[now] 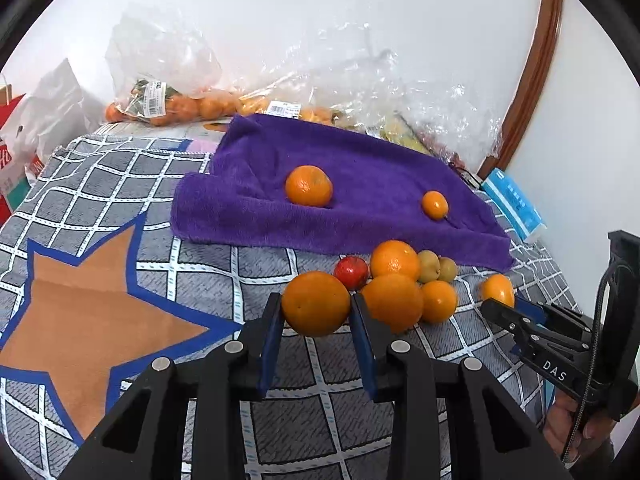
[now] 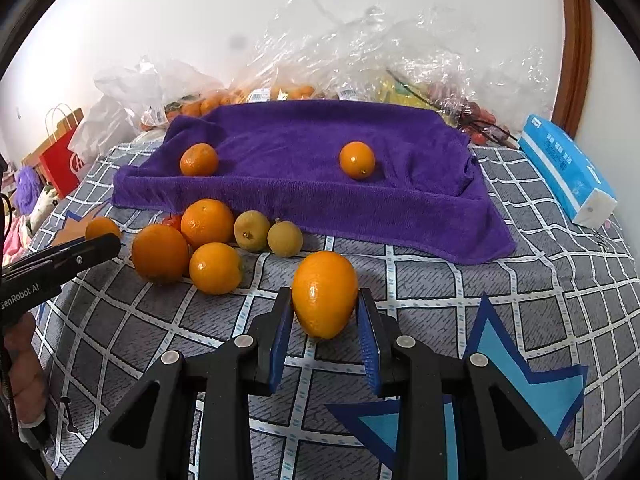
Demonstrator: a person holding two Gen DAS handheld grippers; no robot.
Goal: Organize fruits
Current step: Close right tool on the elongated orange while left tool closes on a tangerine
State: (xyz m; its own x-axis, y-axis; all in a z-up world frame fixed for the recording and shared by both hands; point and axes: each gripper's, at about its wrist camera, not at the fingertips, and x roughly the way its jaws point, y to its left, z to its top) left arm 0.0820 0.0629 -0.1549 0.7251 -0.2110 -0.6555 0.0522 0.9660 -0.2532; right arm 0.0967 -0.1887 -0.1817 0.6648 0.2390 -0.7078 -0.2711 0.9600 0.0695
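Your left gripper has its fingers clenched on a round orange. Your right gripper grasps an oval orange. Both are just above the checked cover, near the fruit cluster before the purple towel.

A grey checked cover with star motifs spreads across the surface. A blue-and-white tissue pack lies at its right edge. Crumpled clear plastic bags are heaped against the white wall. A red paper carrier bag stands at far left, beside a white plastic bag. A brown wooden frame runs up the wall at right.
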